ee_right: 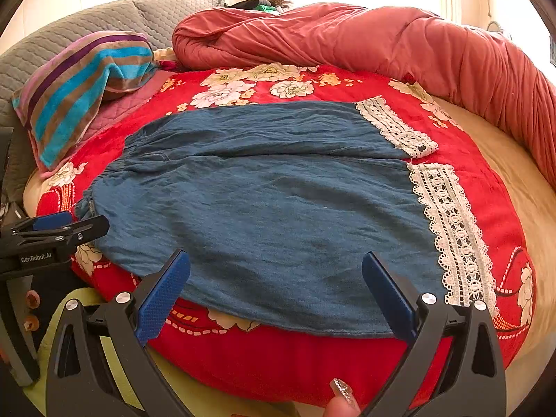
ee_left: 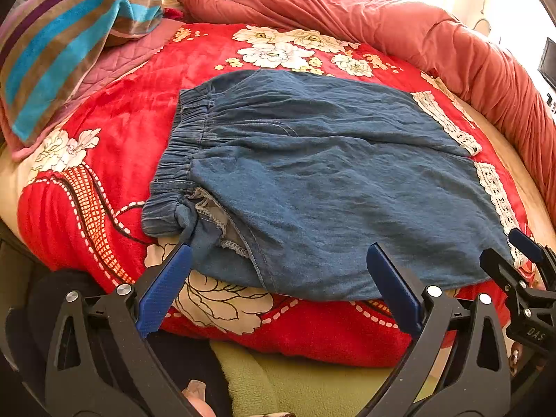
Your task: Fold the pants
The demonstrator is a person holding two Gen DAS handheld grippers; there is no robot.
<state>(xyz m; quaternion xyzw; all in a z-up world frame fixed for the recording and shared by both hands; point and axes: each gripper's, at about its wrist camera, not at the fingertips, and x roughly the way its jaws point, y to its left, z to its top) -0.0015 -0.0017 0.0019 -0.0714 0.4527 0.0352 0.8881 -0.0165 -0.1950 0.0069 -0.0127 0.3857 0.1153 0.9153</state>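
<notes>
Left wrist view: blue denim pants (ee_left: 312,180) lie flat on the red floral blanket (ee_left: 114,111), elastic waistband at 9 o'clock, lace-trimmed leg hems (ee_left: 497,201) at 3 o'clock. Left gripper (ee_left: 278,260) has its fingers spread wide, holding nothing, tips over the near edge of the pants at 6 o'clock. Left blue pad (ee_left: 166,288) sits just beside the bunched, turned-out seam at the waist corner; I cannot tell if it touches. Right gripper (ee_left: 521,253) enters at 4 o'clock near the hem corner.

Right wrist view: right gripper (ee_right: 276,267) likewise splayed apart, empty, tips over the near edge of the lower leg. Left gripper (ee_right: 52,226) at 9 o'clock beside the waist corner. The two legs lie side by side, inner edges meeting along the middle.

Bare blanket shows around every edge of the pants. A striped towel (ee_right: 80,87) lies at 10 o'clock and a rolled red quilt (ee_right: 347,34) runs from 12 to 3 o'clock, both well apart from the pants
</notes>
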